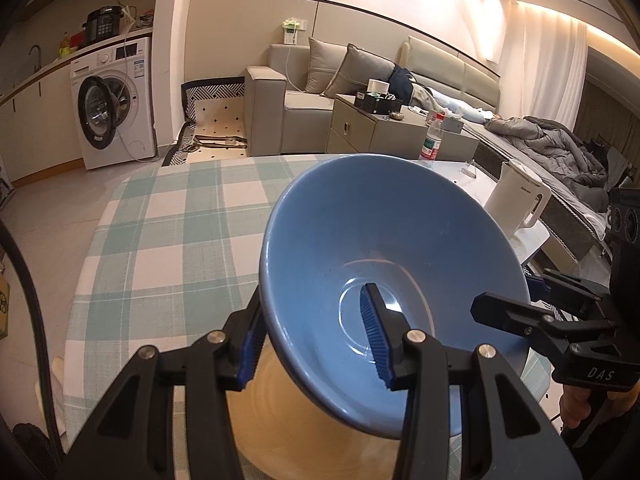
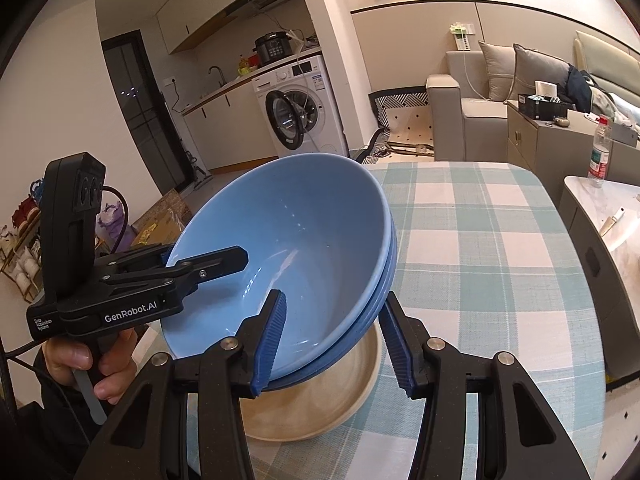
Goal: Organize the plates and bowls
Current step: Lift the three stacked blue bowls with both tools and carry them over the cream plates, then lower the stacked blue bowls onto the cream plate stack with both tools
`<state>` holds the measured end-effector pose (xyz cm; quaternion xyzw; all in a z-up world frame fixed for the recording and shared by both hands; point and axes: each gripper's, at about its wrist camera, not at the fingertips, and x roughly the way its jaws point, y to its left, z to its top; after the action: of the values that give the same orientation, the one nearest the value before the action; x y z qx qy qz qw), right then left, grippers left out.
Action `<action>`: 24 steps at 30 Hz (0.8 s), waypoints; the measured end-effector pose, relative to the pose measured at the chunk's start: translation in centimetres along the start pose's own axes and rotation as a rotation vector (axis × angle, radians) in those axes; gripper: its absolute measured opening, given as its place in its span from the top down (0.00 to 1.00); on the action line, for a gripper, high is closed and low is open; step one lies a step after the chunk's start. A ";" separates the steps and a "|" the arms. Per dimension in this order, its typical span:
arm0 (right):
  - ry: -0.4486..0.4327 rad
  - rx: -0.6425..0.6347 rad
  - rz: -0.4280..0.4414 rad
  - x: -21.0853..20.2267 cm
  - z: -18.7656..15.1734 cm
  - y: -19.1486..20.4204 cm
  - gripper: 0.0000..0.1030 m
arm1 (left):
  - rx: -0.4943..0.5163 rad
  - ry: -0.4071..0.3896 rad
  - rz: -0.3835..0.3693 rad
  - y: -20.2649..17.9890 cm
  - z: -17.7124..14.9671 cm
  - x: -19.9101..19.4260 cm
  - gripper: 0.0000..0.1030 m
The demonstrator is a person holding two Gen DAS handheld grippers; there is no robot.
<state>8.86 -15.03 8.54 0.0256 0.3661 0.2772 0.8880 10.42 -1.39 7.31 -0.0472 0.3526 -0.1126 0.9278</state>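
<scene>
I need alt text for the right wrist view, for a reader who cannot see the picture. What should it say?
Two black tongs with blue pads grip opposite rims of nested blue bowls, holding them tilted above a beige plate on a green checked tablecloth. The right tongs are nearest; the left tongs reach in from the left. Behind are a washing machine and sofa.

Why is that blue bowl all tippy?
The stacked blue ceramic bowls are tilted steeply because both grippers clamp opposite rims, left gripper and right gripper, above the round beige plate. Nothing is spilled or broken.
</scene>
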 end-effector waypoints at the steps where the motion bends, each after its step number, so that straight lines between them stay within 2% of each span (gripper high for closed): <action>1: 0.002 -0.001 0.003 0.1 0.0 0.1 0.53 | -0.003 0.001 0.004 0.2 -0.2 0.0 0.57; 24: 0.092 0.006 0.058 4.1 -1.9 1.3 0.53 | -0.062 0.068 0.046 3.0 -3.2 0.7 0.57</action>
<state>9.32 -12.16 4.89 0.0262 0.4063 0.3025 0.8618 9.34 1.31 3.97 -0.0639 0.3881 -0.0816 0.9158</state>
